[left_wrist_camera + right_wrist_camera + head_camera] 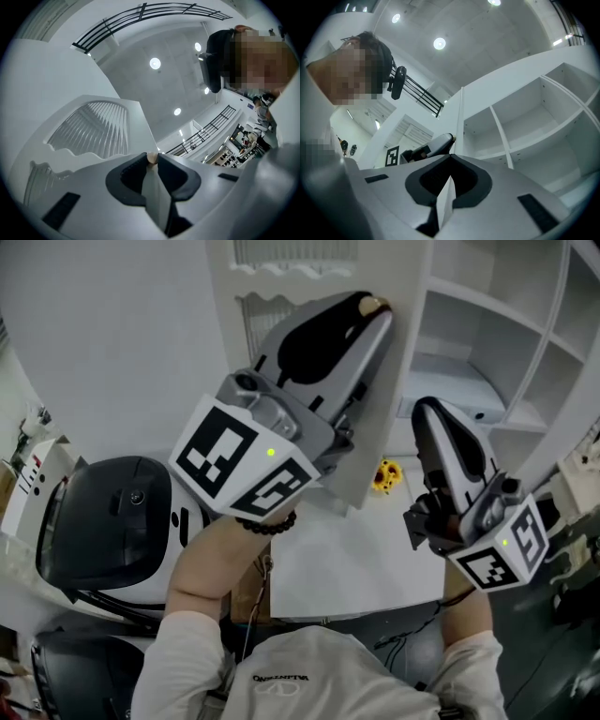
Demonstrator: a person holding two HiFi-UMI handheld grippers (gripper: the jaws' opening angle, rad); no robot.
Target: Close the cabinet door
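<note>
White open shelves of the cabinet (525, 343) filled the right of the head view, above a pale counter (347, 568) with a small yellow thing (384, 474) on it. The door (384, 413) stood swung well out from the shelves, its louvred face towards the left.

The left tongs (373, 306) were closed on what looked like a small beige knob (152, 159) near the door's free edge, pinched only at the very tips of the jaws. That shallow hold seemed the main risk. A push at an angle to the door's swing could let the knob slip out and leave the door ajar.

The right tongs (427, 409), jaws together and empty, hung just beside the door's edge, between it and the shelves. If they lingered there, the closing door would probably strike or trap them. The yellow thing lay near the door's lower corner, and I could not tell whether it was clear of the sweep.

Both tongs pointed upward and away from the person. The left forearm (211, 568) was raised higher and reached across to the door. The right forearm (464, 610) sat lower, at the body's right.
</note>
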